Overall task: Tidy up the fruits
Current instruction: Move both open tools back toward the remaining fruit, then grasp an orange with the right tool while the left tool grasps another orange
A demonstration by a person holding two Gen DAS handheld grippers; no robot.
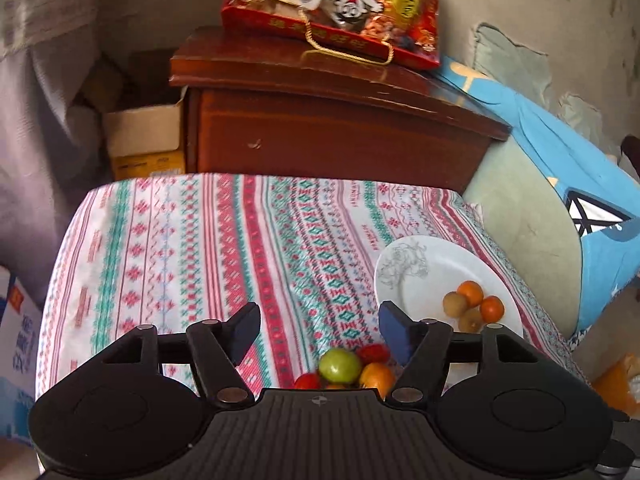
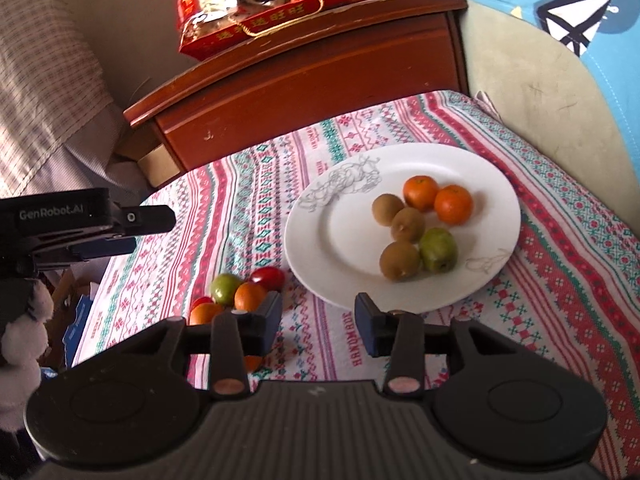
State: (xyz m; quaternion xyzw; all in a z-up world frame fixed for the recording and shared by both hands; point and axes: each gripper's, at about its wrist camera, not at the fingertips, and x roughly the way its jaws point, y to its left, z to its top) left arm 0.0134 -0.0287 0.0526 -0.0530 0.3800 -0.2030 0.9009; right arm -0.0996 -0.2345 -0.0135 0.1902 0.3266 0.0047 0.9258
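Our left tool (image 1: 319, 330) gapes wide with nothing between its jaws, low in the frame just above a loose cluster of fruit (image 1: 345, 368) on the cloth-covered desk (image 1: 180, 240). Our right tool (image 2: 319, 322) is also wide and unloaded, at the near rim of the white plate (image 2: 340, 236), which carries kiwis (image 2: 400, 260), two oranges (image 2: 453, 204) and a green fruit (image 2: 439, 249) at center right.

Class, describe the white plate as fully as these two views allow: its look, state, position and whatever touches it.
The white plate is round, glossy and ceramic-looking, with grey scribbled line drawings near its far rim and near-right edge. It lies flat on the patterned tablecloth, ahead of the open right gripper. Clustered right of centre on it are three brown kiwis, two oranges and one green fruit.
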